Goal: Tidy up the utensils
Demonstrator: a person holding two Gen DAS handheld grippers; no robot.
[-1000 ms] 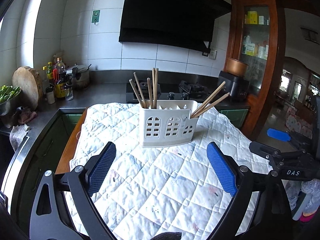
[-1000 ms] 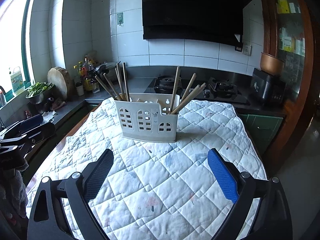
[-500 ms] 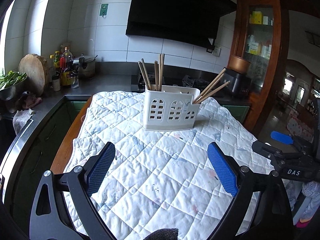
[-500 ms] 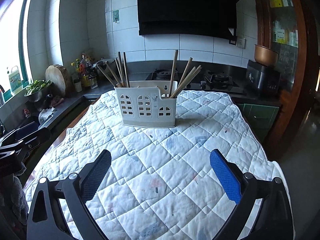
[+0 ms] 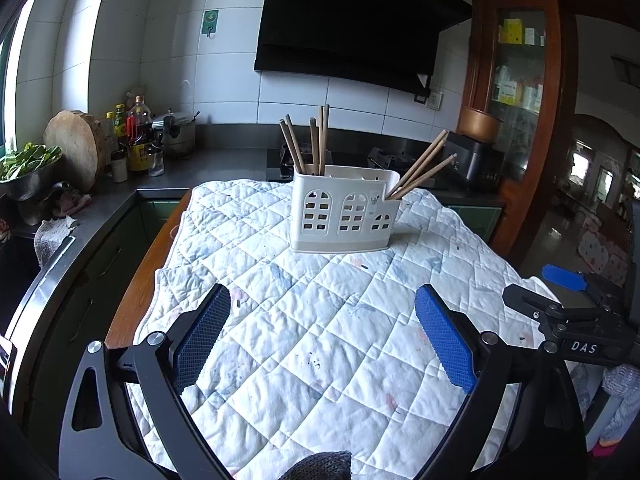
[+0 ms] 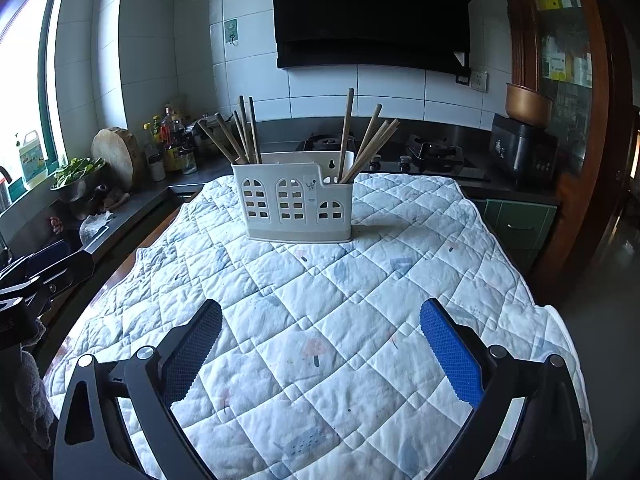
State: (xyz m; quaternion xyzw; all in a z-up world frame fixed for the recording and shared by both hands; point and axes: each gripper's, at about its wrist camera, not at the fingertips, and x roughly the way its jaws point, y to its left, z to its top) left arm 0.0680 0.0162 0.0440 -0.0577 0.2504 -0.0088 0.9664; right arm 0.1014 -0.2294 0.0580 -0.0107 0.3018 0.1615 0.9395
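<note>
Right wrist view: the right gripper [image 6: 320,344] stands with its jaws spread wide and nothing between the blue pads [image 6: 452,354], low in the frame over the quilted cloth [image 6: 360,300]. Left wrist view: the left gripper [image 5: 320,336] is likewise parted and empty. Beyond both, at frame centre, the white utensil caddy [image 6: 294,208] stands upright on the cloth, well apart from either tool. Wooden chopsticks [image 6: 244,136] fill its left compartment; a second bundle [image 6: 370,144] leans out of the right one (the middle slot looks empty). No loose utensil shows on the cloth. Judgement: sorting appears complete or nearly so. Any further approach should come from above, closing on a single stick near its top, so the light caddy is not tipped.
</note>
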